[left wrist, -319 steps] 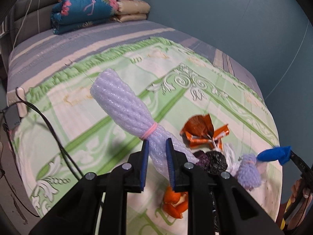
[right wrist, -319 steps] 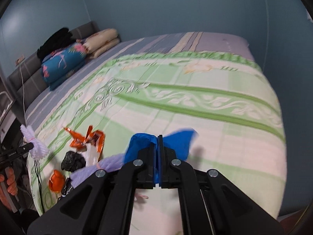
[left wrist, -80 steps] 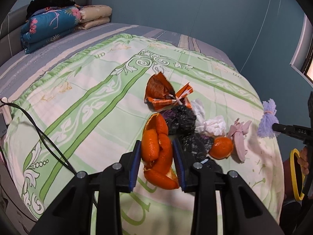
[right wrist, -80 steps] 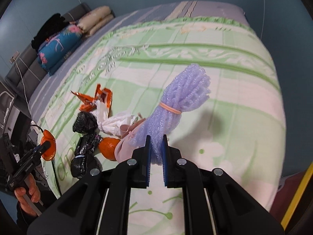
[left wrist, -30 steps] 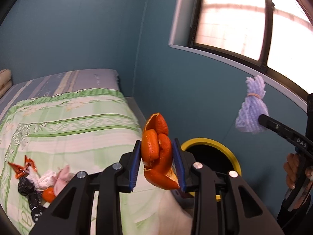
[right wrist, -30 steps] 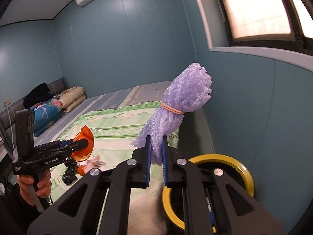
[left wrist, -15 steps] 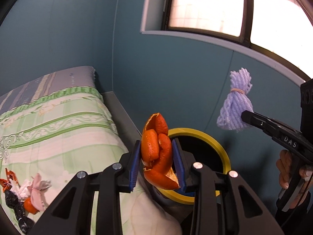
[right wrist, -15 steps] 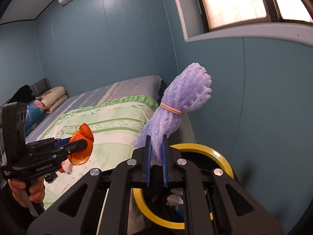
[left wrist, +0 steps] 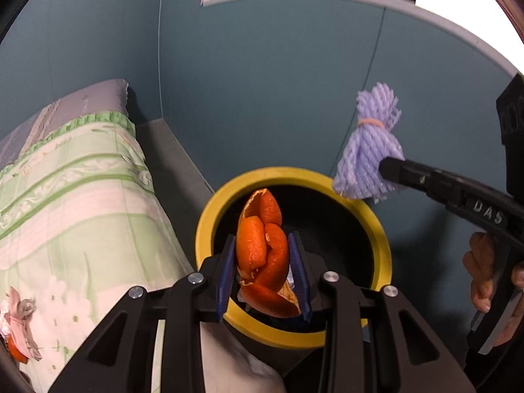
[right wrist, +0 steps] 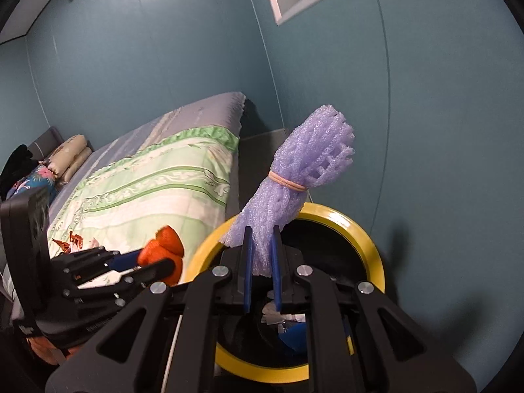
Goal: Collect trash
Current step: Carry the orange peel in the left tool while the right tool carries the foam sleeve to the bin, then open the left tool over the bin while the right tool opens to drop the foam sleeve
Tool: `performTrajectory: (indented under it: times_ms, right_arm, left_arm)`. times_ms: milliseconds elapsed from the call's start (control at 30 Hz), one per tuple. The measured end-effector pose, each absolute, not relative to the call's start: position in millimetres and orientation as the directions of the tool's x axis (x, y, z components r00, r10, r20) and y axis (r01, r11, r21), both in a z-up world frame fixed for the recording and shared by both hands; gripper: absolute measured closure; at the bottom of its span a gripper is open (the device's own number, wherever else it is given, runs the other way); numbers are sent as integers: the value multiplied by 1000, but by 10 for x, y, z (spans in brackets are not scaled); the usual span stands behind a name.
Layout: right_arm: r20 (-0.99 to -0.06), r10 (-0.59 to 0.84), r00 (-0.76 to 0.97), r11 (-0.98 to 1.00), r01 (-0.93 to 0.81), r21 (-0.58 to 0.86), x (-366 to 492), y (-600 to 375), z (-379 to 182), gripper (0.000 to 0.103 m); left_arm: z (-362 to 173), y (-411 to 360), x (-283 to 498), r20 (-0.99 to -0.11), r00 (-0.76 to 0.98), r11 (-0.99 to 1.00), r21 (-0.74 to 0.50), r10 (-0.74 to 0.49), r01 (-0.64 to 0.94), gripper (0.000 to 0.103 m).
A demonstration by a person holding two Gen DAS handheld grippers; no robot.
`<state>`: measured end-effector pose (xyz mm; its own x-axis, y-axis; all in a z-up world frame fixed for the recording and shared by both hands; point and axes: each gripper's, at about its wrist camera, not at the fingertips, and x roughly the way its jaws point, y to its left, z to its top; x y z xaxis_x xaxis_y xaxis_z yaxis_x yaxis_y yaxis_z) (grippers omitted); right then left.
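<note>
My left gripper [left wrist: 263, 273] is shut on an orange peel [left wrist: 262, 255] and holds it over the open mouth of a black trash bin with a yellow rim [left wrist: 209, 226]. My right gripper [right wrist: 261, 268] is shut on a purple foam net [right wrist: 304, 180] tied with a rubber band, held above the same bin's yellow rim [right wrist: 370, 245]. The net [left wrist: 370, 157] and the right gripper show at the right of the left wrist view. The peel [right wrist: 165, 245] and the left gripper show at the left of the right wrist view. White and blue trash [right wrist: 291, 324] lies inside the bin.
The bed with a green patterned quilt [left wrist: 65, 203] stands left of the bin. More trash [left wrist: 19, 321] lies on its near end. A teal wall [left wrist: 278, 82] and a window sill rise behind the bin. Folded bedding [right wrist: 62, 160] sits at the far end of the bed.
Both grippers have moved closer to the bin and tipped down. The peel and the foam net now hang over its opening. Both grips are unchanged.
</note>
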<state>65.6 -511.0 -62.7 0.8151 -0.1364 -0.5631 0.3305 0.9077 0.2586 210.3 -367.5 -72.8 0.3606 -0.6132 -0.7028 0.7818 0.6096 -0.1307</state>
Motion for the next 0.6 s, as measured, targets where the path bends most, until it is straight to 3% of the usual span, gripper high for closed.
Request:
performTrajectory:
  times_ms: [400, 600]
  right_arm:
    - [-611, -113, 783, 886, 357, 294, 823, -5242, -776, 93]
    - [-626, -119, 770, 869, 386, 310, 840, -5296, -827, 92]
  left_arm:
    - [-987, -3868, 2162, -741, 313, 609, -160, -594, 777, 70]
    - [-1014, -3746, 2221, -745, 314, 638, -190, -589, 746, 60]
